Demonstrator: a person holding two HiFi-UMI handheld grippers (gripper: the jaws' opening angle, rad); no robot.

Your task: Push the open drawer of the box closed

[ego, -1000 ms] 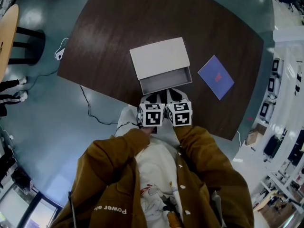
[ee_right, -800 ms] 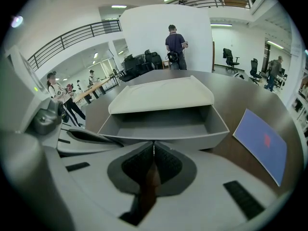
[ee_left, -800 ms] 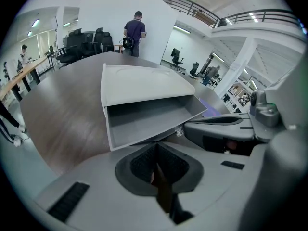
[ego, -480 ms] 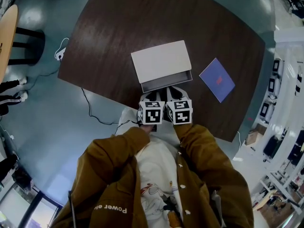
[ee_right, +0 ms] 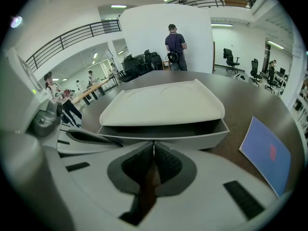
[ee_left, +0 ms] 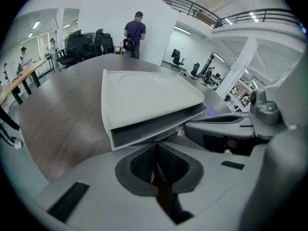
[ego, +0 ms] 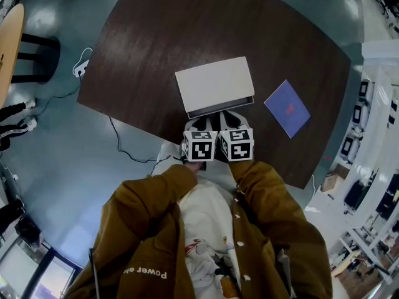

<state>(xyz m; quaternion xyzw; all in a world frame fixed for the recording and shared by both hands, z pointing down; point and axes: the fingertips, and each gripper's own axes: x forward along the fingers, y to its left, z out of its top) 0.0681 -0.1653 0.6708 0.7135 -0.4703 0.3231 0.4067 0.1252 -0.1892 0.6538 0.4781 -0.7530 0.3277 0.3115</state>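
Table point(ego: 156, 42): drawer point(ego: 221, 108) pushed further into box point(ego: 215, 83) vs. earlier.

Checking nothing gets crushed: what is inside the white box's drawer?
Only a narrow, shadowed strip of the drawer shows, and nothing is visible in it. The rest of its inside is covered by the box top.

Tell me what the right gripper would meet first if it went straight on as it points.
The drawer front of the box, directly ahead of the shut right gripper; whether they already touch is unclear.
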